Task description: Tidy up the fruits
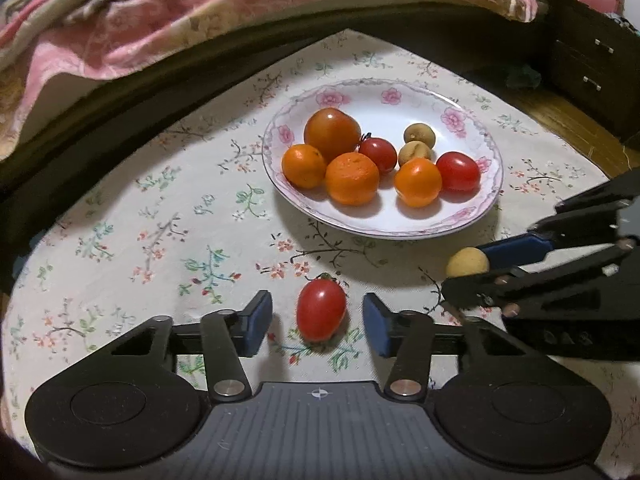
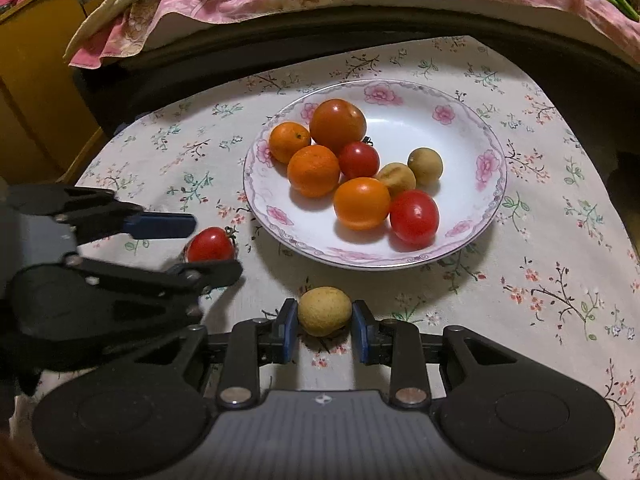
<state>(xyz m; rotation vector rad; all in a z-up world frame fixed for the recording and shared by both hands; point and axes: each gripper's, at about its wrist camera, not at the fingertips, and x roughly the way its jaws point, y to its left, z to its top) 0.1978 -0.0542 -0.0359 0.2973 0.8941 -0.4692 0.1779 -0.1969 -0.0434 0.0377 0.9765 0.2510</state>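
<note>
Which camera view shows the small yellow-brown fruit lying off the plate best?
The right wrist view: the yellow-brown fruit sits centred between that hand-held gripper's pads, unobstructed. In the left wrist view it appears small at the right edge, partly hidden by a finger.

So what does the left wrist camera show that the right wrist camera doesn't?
Only the left view shows the dark drawers and the open left gripper straddling the red tomato. Only the right view shows the yellow cabinet and the right gripper closed on the small yellow fruit. Both show the plate of fruit and the flowered tablecloth.
</note>
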